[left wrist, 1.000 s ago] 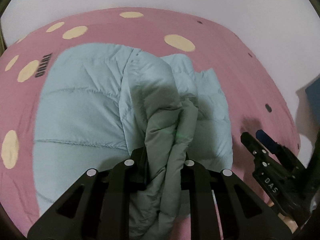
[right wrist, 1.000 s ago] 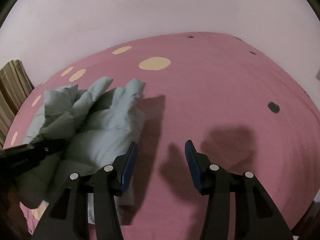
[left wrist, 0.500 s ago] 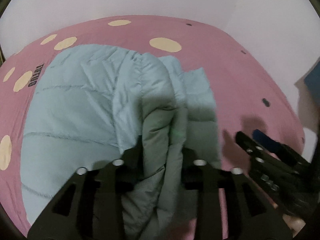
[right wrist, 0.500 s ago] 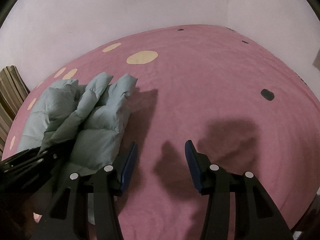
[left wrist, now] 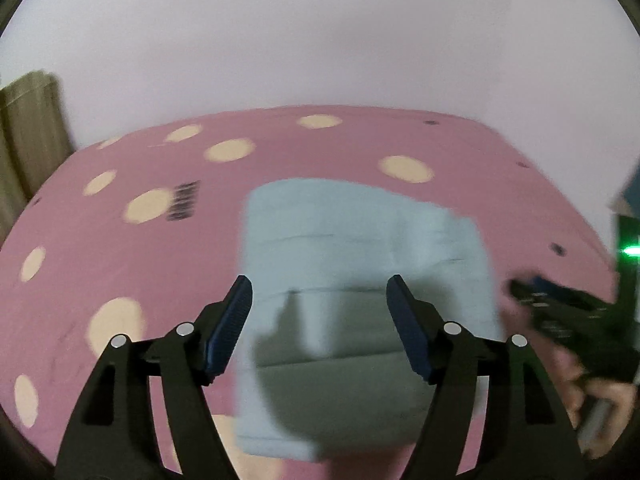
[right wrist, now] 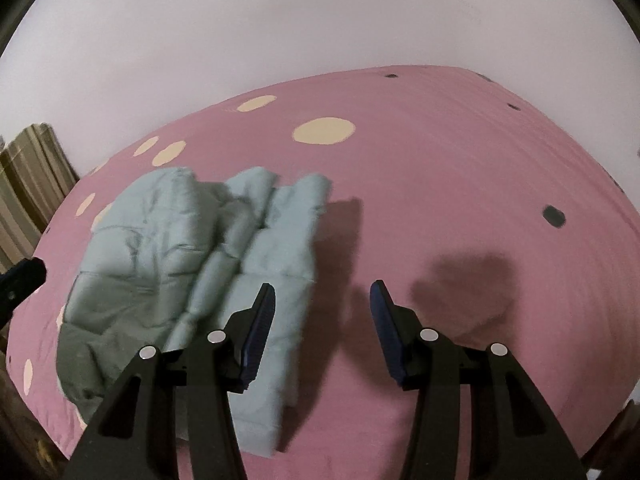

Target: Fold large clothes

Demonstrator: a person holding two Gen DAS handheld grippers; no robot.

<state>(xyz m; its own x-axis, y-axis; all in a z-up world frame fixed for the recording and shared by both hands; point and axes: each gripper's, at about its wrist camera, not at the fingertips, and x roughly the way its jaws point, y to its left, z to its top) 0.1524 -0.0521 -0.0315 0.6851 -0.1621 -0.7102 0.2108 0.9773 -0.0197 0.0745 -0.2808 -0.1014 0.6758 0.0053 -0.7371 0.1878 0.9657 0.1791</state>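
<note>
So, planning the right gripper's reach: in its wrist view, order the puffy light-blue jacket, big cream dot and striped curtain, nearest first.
1. Puffy light-blue jacket, just left of the jaws.
2. Big cream dot, ahead on the pink sheet.
3. Striped curtain, far left, past the bed.

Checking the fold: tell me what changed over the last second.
The left gripper let go of the jacket; its jaws have just been opening, nothing between them, and it pulled back. The jacket now lies folded on the bed. The right gripper stayed open, empty.

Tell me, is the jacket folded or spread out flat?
Folded. The jacket lies on the bed as a compact bundle, its quilted layers doubled over each other, with neither gripper holding it.
</note>
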